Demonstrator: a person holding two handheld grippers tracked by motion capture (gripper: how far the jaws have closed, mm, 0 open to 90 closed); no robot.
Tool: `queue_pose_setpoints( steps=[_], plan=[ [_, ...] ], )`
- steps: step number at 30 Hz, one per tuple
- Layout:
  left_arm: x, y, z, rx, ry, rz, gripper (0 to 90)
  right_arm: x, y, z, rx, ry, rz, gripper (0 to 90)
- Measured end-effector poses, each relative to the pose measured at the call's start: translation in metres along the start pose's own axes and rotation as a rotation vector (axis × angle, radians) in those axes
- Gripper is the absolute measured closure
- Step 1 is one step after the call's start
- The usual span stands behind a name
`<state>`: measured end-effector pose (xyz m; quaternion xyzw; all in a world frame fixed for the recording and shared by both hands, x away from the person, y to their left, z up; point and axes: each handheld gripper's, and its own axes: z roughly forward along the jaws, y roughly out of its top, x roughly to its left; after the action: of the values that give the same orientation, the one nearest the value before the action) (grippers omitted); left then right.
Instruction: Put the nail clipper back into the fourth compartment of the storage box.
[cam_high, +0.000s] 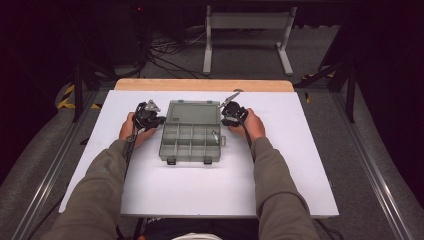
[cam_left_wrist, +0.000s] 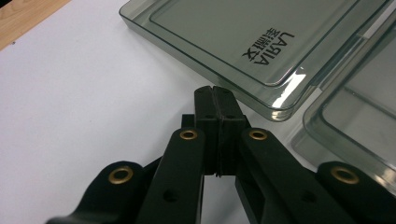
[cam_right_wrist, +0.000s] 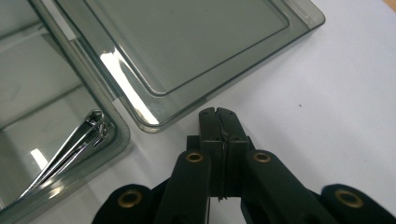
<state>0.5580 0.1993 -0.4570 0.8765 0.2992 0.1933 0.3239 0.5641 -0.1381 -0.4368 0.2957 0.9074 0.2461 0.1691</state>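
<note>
on white table (cam_high: 150, 190), smoky translucent plastic organizer box (cam_high: 191, 131)

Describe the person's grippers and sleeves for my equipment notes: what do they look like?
Both arms wear olive-green long sleeves. The left gripper and right gripper are alike: black plastic, two flat jaws on angled link arms with brass-ringed pivots. A grey three-cornered plate tops the left gripper; a black cable trails from the right gripper.

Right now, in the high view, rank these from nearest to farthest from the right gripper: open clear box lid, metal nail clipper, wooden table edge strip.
1. Open clear box lid, just left of the right gripper.
2. Metal nail clipper, in the box's right compartment, toward the person.
3. Wooden table edge strip, along the far side.
</note>
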Motion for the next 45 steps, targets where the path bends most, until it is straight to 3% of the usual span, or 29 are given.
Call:
queue_pose_setpoints(
  steps=[4, 10, 14, 17, 29, 45],
  plan=[
    [-0.001, -0.001, 0.003, 0.0, -0.002, -0.019, 89.8, 0.002, 0.003, 0.001, 0.015, 0.001, -0.046, 90.0],
    [0.002, 0.001, 0.004, 0.002, -0.013, -0.014, 89.8, -0.003, 0.005, 0.002, 0.013, 0.035, -0.062, 90.0],
    [0.001, 0.004, 0.007, 0.005, -0.009, 0.001, 89.7, -0.003, 0.006, 0.004, 0.009, 0.023, -0.063, 90.0],
    [0.002, 0.006, 0.009, -0.005, 0.0, 0.009, 89.7, -0.002, 0.006, 0.006, -0.012, 0.004, -0.058, 90.0],
    [0.005, 0.006, 0.013, -0.03, -0.004, -0.026, 89.7, -0.002, 0.003, 0.016, -0.129, -0.077, 0.002, 90.0],
    [0.009, 0.019, 0.007, -0.07, 0.069, -0.036, 89.6, -0.007, 0.002, 0.01, -0.225, -0.127, 0.041, 90.0]
  ],
)
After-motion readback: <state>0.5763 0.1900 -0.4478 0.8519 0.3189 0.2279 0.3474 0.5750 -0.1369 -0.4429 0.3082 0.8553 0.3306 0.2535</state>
